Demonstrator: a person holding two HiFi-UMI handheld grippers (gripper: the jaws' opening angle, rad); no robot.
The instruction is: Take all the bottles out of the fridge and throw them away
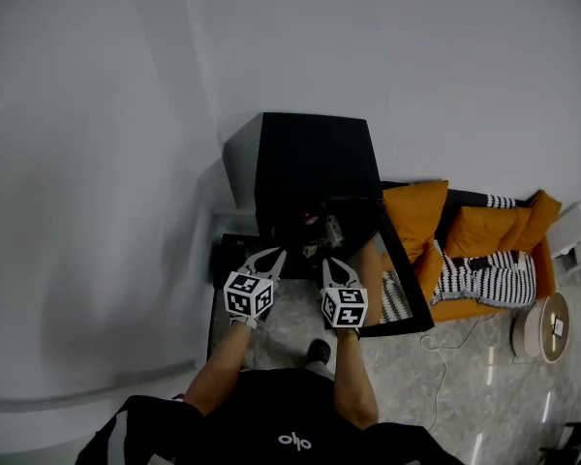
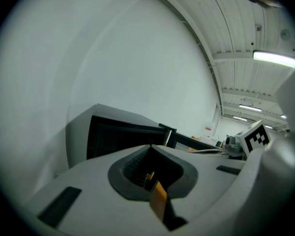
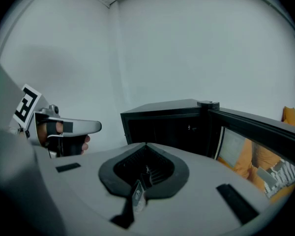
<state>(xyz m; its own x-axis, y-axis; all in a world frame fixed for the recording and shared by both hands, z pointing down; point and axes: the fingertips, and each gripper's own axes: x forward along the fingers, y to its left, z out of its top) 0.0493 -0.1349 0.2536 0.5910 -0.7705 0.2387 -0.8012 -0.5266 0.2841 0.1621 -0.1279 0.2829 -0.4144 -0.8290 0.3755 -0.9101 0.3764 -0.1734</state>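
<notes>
Grey left gripper [image 1: 269,255], jaws pressed together and empty, hovers before the open black fridge [image 1: 315,158]. Dim shapes inside it may be bottles [image 1: 331,229]. The right gripper [image 1: 332,263], likewise closed and empty, is beside the fridge door [image 1: 412,279].

The fridge [image 1: 315,163] stands against the wall [image 1: 368,46]. Its door [image 1: 404,279] hangs open at the fridge's right, and a sofa [image 1: 484,231] lies further right of the fridge.
</notes>
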